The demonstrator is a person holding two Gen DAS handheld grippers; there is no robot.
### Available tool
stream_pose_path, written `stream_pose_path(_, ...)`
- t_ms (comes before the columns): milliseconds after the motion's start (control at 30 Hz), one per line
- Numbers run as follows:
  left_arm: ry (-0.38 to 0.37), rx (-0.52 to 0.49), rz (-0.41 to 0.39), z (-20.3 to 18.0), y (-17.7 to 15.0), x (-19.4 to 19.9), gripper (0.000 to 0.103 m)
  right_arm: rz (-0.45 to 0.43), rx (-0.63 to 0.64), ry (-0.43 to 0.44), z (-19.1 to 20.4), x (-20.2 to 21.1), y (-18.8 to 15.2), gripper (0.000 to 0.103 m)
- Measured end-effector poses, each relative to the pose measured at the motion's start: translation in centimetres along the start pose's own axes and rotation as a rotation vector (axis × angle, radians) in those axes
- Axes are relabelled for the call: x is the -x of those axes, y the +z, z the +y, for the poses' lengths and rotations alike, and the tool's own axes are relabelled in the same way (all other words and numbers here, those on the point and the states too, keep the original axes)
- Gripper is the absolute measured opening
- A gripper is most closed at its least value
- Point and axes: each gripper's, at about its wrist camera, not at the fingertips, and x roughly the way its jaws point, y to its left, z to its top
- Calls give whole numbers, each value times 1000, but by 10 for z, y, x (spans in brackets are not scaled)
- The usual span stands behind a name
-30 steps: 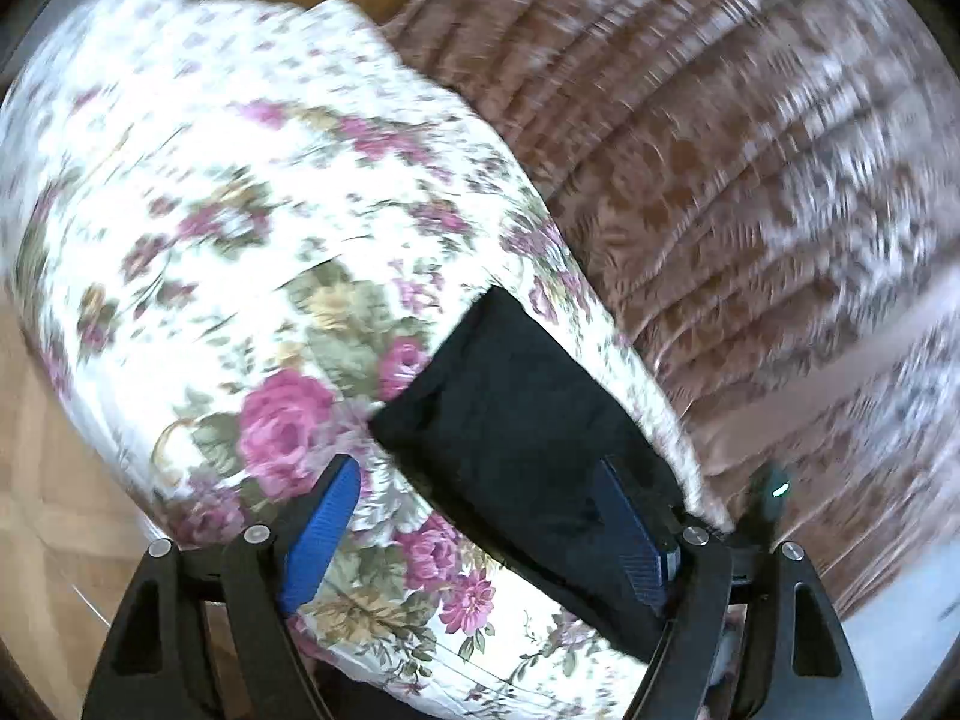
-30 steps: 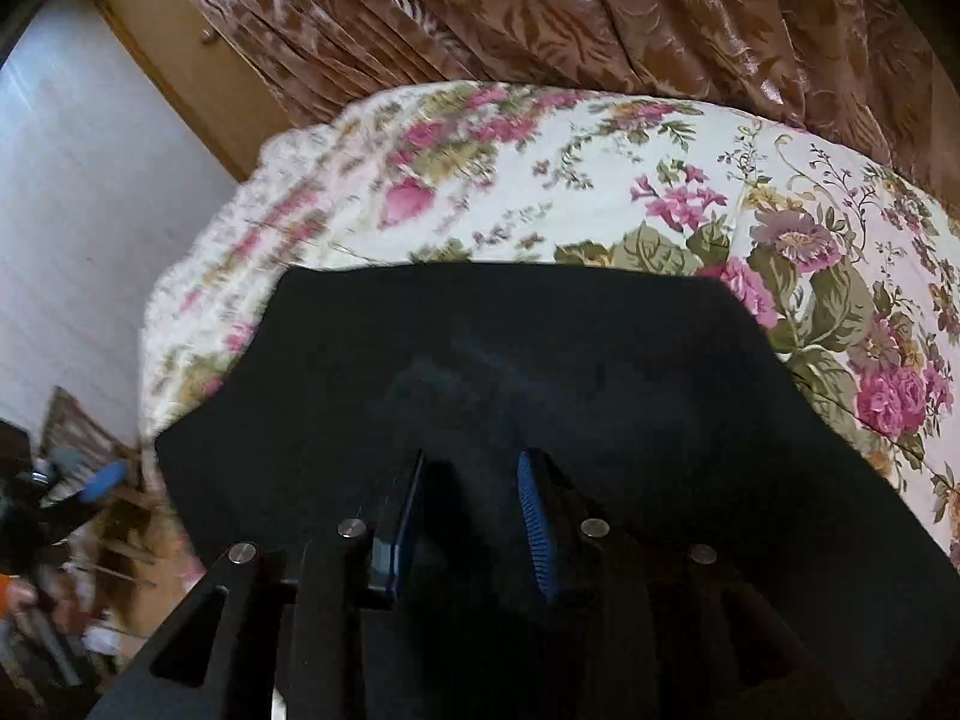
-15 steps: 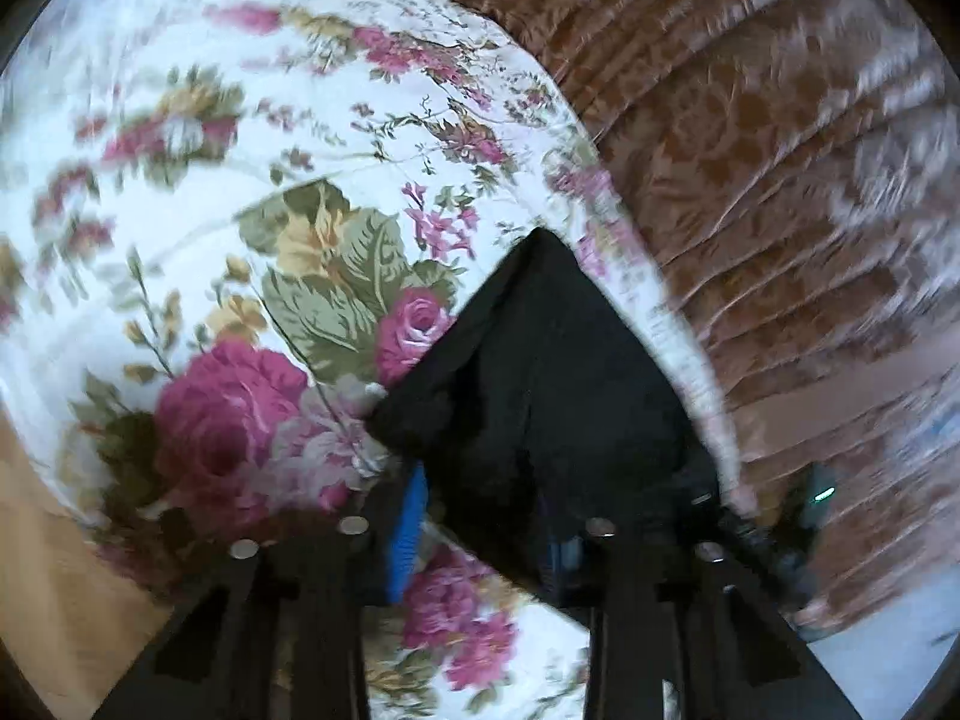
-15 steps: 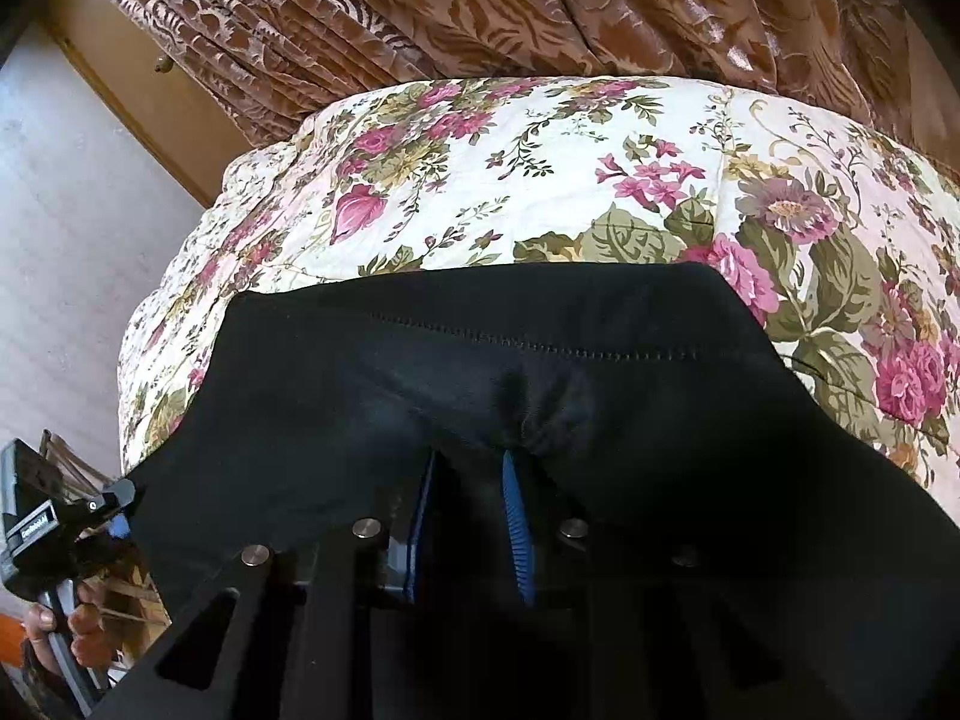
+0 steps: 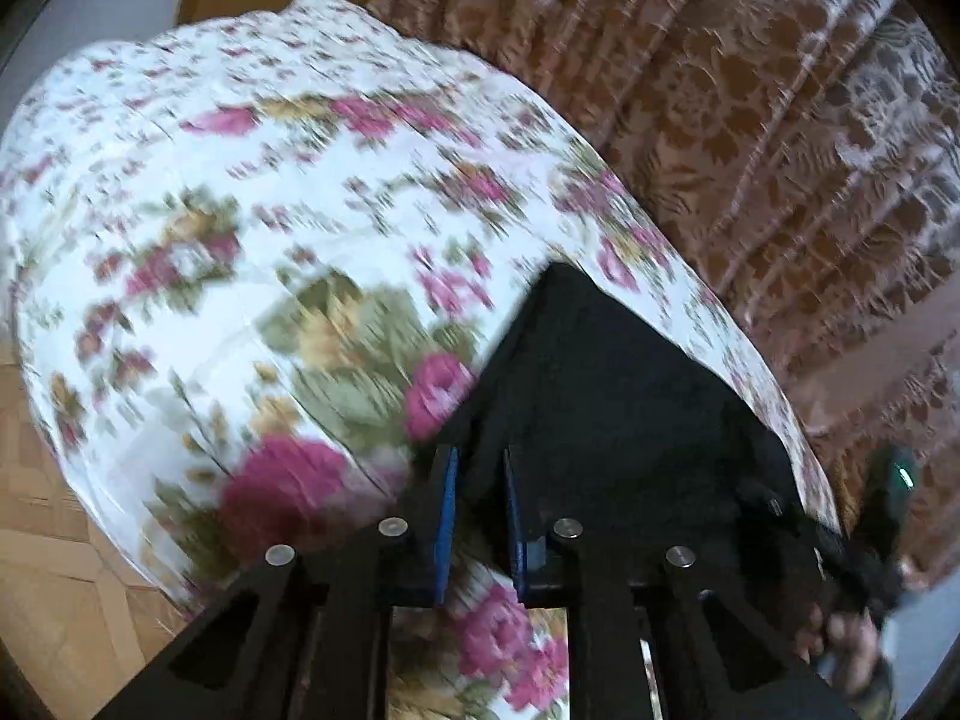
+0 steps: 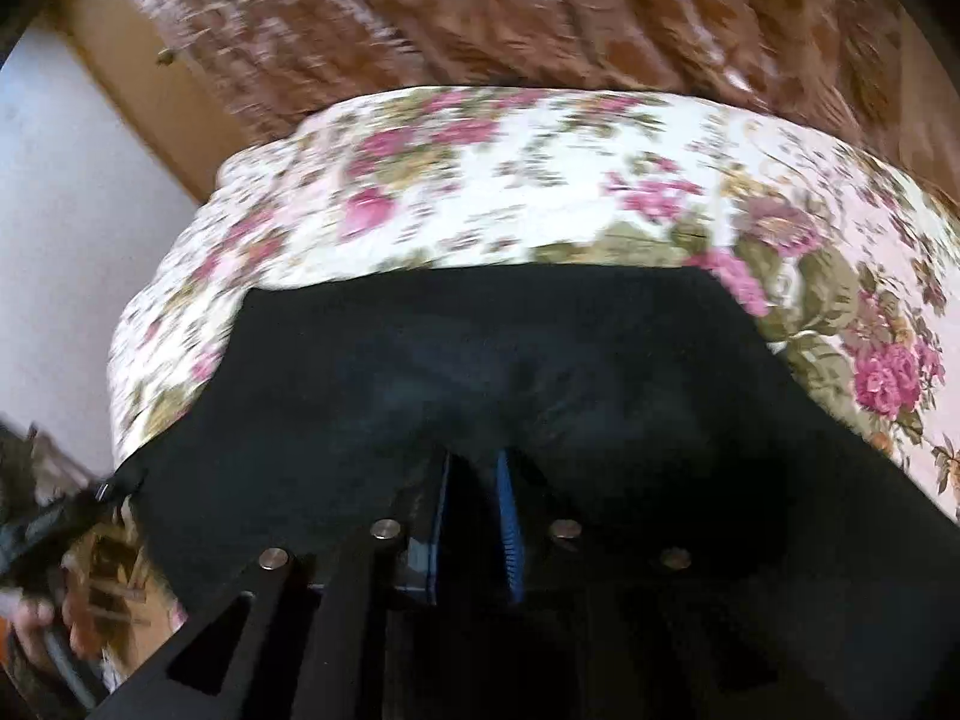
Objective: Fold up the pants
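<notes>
We have the black pants lying on the floral bedspread, filling the lower half of the right wrist view. Our left gripper pinches their corner at lower centre, and our right gripper pinches bunched cloth.

The black pants are a matt woven cloth with a faint sheen where it puckers at the middle of the right wrist view. Under them, the white bedspread with pink roses and green leaves is a smooth printed cloth, lightly quilted. The brown curtain in the upper right of the left wrist view is a heavy damask with a glossy raised pattern. The floor at lower left is pale wood parquet with a soft shine. The left claw has matt black plastic arms, ribbed blue pads and bright metal pins, as does the right claw.
</notes>
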Motion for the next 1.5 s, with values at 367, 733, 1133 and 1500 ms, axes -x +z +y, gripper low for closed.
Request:
stream_pose_path(367,-147,-74,-30,6,-4,38,22,56,182,149,94,-33,-18,22)
stream_pose_path(733,-75,-89,96,-9,-17,-19,22,103,107,77,91,-90,24,7)
stream_pose_path(1133,-94,-135,-69,-36,-24,33,29,26,38,102,35,15,-33,13)
stream_pose_path(1500,-131,-484,12,-159,-87,3,47,-127,-284,-119,-79,151,-168,18)
